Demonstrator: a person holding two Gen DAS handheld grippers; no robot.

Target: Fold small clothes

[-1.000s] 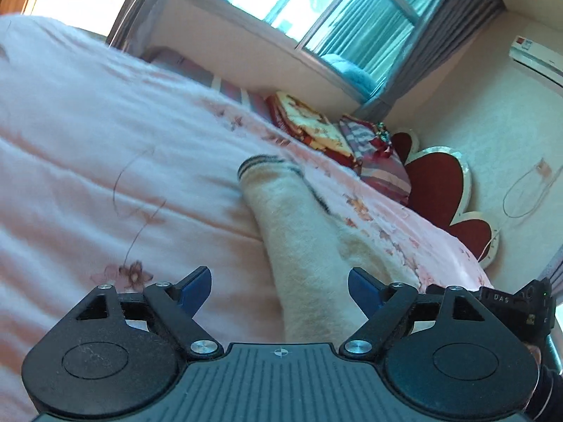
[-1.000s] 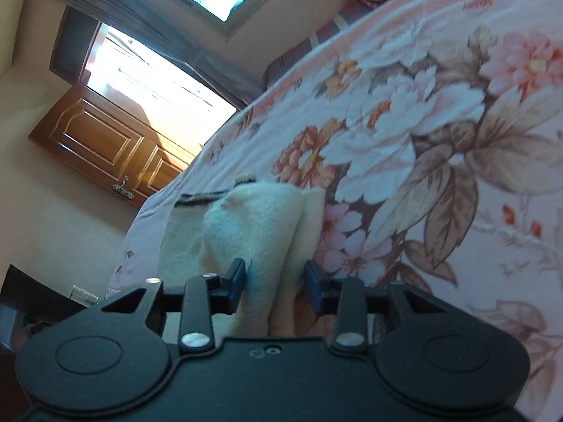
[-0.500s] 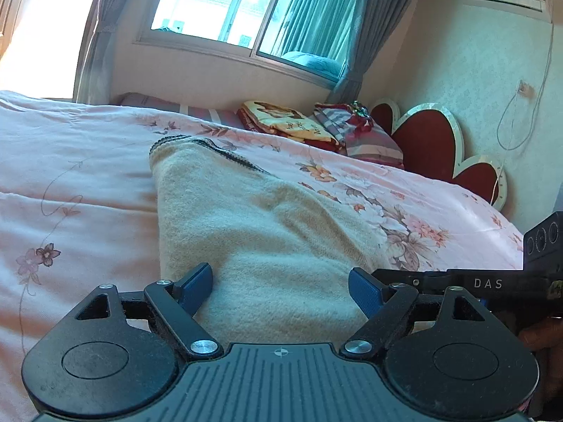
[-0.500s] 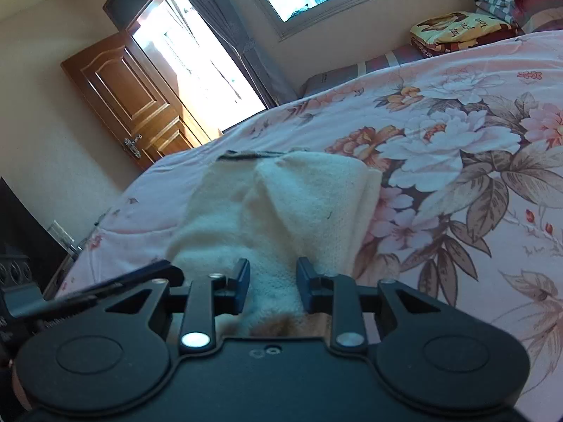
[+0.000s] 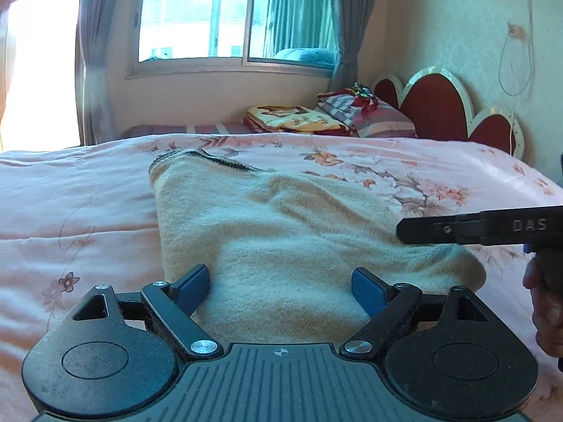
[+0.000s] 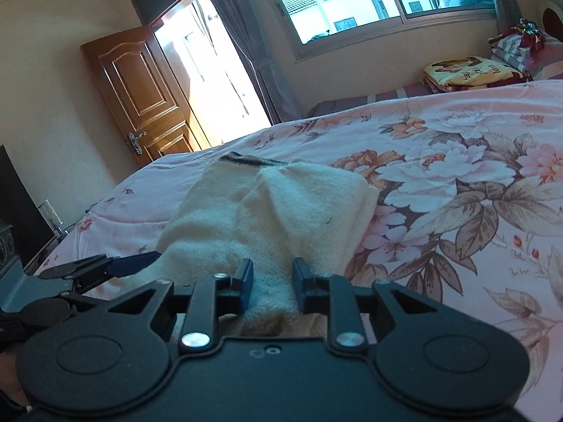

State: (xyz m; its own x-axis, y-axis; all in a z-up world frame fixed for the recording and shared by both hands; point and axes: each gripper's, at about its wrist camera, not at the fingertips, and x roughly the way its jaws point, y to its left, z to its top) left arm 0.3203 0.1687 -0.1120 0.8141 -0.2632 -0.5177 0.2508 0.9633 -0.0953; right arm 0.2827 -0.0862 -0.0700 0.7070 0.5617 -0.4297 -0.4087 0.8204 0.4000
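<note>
- Pink floral bedspread (image 5: 88,193)
- Red scalloped headboard (image 5: 432,105)
- Folded yellow blanket (image 5: 292,123) beside striped bedding (image 5: 383,119)
- Open wooden door (image 6: 140,98)
- Window (image 5: 228,17) with grey curtains (image 5: 93,52)

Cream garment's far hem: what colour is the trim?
Dark, near-black stripe on the cream garment's far edge; clearest in the left wrist view.

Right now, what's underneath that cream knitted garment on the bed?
The cream garment lies on the pink floral bedspread, which shows all around it. It is folded over itself, so its lower layers and the bedspread directly beneath are covered.
</note>
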